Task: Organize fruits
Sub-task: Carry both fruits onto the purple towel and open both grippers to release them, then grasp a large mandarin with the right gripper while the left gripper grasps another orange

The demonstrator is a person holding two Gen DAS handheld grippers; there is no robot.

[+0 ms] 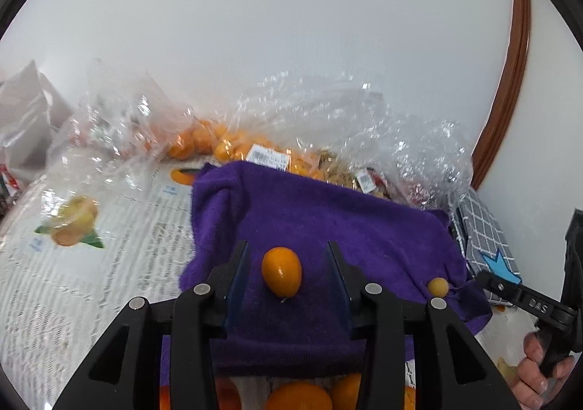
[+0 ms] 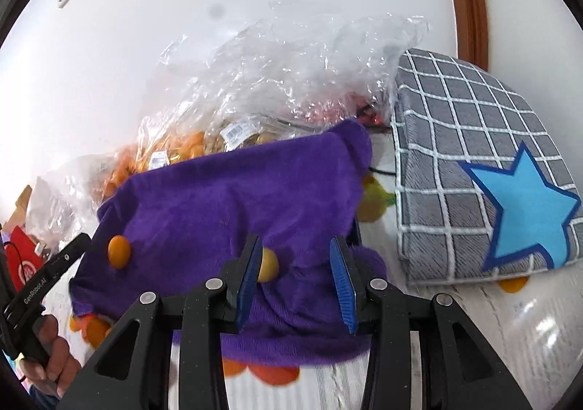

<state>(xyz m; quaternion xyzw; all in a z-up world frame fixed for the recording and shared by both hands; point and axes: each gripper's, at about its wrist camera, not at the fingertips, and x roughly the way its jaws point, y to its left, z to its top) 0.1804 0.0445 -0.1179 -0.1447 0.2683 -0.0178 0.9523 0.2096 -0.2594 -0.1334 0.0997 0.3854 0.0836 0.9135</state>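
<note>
Left gripper (image 1: 288, 269): jaws spread, nothing pinched. Orange kumquat (image 1: 281, 272) lies on the purple towel (image 1: 328, 220) between the fingers, clear gaps on both sides. Right gripper (image 2: 297, 277): jaws also spread; paler yellow fruit (image 2: 269, 265) sits on the towel against the inner face of its left finger, whether touching I cannot tell; the other finger stands well apart. In the left wrist view that yellow fruit shows near the towel's right edge. More orange fruit (image 1: 298, 396) lies below the towel's near edge. Clear plastic bags (image 1: 218, 140) holding orange fruit sit behind the towel. Grey checked cloth with blue star (image 2: 473, 162) lies beside the towel. Printed table cover (image 1: 73, 264) underneath.
</note>
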